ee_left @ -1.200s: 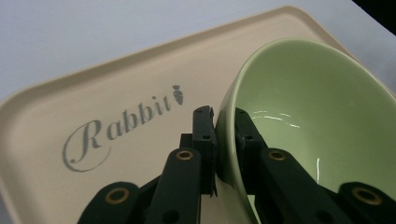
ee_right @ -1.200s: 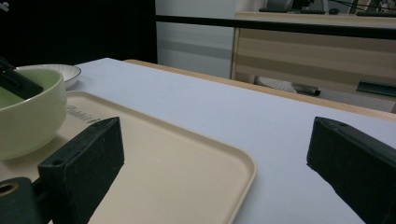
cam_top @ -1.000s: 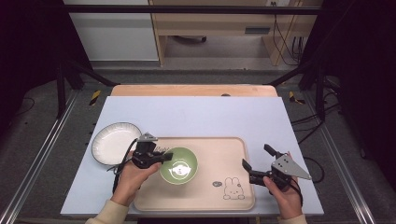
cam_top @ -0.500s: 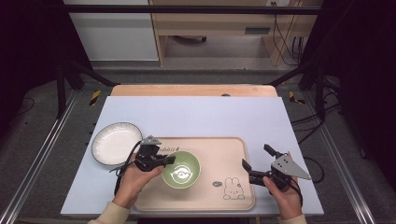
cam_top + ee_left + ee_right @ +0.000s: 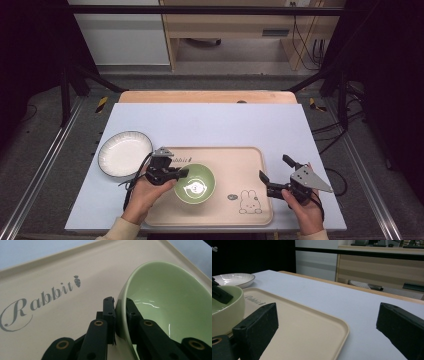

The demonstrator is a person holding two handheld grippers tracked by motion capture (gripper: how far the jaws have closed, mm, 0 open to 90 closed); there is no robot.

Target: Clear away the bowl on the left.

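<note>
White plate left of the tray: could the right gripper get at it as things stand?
Probably not directly: the green bowl, clamped at its rim by the left gripper, sits between the open right gripper and the white plate.

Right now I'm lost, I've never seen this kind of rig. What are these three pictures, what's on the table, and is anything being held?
There is no robot here: a person holds a two-jaw gripper in each hand. The high view looks down on the table from above; the other two pictures come from cameras riding on each gripper. On the table lies a beige tray printed with a rabbit, and a white plate sits off its left side. The left gripper is shut on the rim of a green bowl that stands on the tray; its view shows one jaw inside the rim and one outside. The right gripper hangs open at the tray's right edge, holding nothing.
</note>
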